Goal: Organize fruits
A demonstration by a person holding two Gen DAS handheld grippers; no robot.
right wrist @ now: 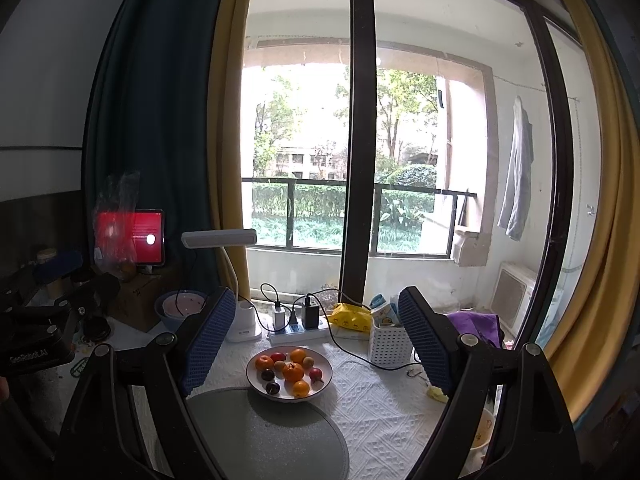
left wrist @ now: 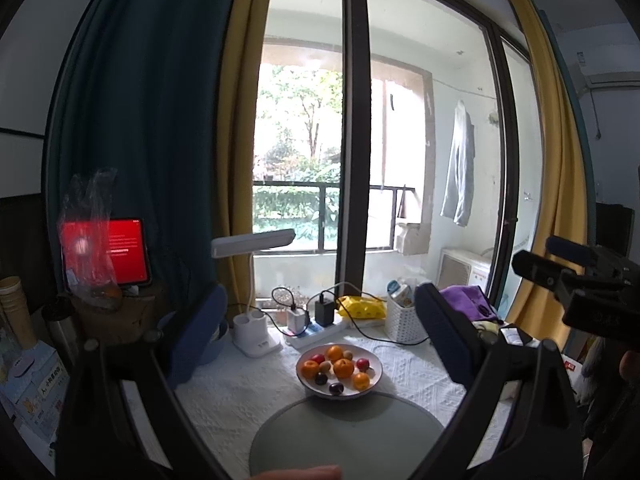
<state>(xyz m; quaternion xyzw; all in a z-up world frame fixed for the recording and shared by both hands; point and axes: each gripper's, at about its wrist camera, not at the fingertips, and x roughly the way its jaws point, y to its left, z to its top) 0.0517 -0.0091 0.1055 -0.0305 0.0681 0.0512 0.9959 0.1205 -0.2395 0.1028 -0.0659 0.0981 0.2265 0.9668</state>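
A white bowl holds several small fruits: oranges, red ones and dark plums. It stands on a white textured cloth, at the far edge of a round grey mat. My left gripper is open and empty, held above and before the bowl. My right gripper is open and empty too, at the same height. The right gripper also shows at the right edge of the left wrist view.
Behind the bowl lie a power strip with chargers, a white lamp base, a white basket and a yellow packet. A blue bowl and a red-screened tablet stand at the left. A purple cloth lies right.
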